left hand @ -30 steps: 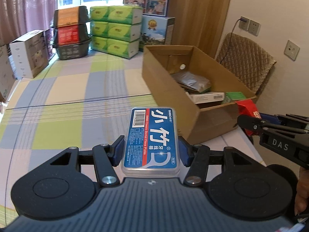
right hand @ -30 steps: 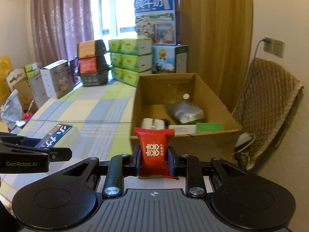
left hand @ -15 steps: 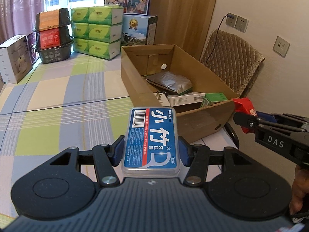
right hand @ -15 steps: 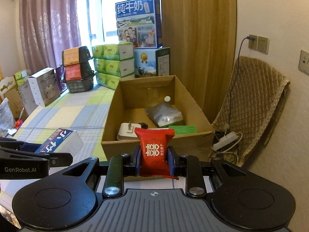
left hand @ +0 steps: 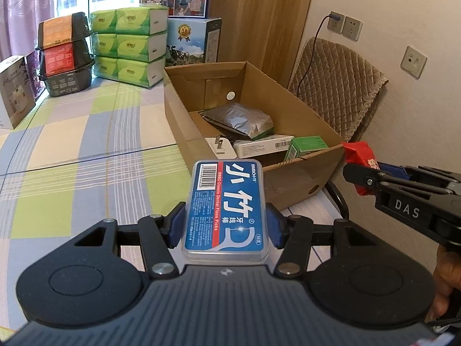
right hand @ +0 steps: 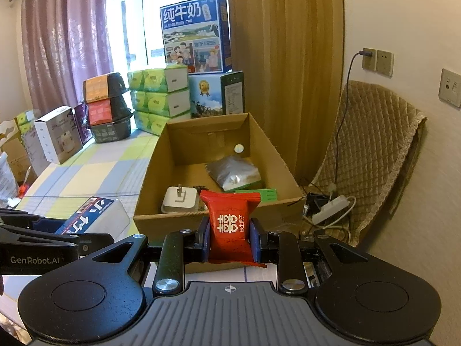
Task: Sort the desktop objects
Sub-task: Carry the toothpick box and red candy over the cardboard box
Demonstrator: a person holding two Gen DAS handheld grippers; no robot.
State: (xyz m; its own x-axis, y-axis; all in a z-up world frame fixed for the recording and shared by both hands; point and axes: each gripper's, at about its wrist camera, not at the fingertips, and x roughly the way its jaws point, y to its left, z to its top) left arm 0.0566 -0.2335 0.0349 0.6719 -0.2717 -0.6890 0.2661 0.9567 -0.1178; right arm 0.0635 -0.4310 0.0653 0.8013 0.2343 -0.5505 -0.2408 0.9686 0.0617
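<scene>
My left gripper (left hand: pixel 226 225) is shut on a clear box of dental floss picks (left hand: pixel 227 206) with a blue label, held above the table short of the open cardboard box (left hand: pixel 184 121). In the right wrist view the same floss box (right hand: pixel 95 216) shows at the lower left. A red snack packet (right hand: pixel 230 225) sits clamped in my right gripper (right hand: pixel 229 238), just in front of the cardboard box's near wall (right hand: pixel 173 222). The packet (left hand: pixel 358 155) also appears at the right of the left wrist view. Inside the box lie a silver foil pouch (right hand: pixel 234 173), a white plug adapter (right hand: pixel 180 200) and a green carton (left hand: pixel 308 145).
The table wears a checked cloth (left hand: pixel 86 144). Green tissue packs (left hand: pixel 129 46), stacked black bowls (left hand: pixel 66 54), milk cartons (right hand: pixel 196 34) and a white box (right hand: pixel 56 135) line the far end. A padded chair (right hand: pixel 371 150) and a power strip (right hand: pixel 331 209) stand right of the table.
Both grippers have risen and moved closer to the cardboard box, so more of its inside shows. Each keeps its grip on its object.
</scene>
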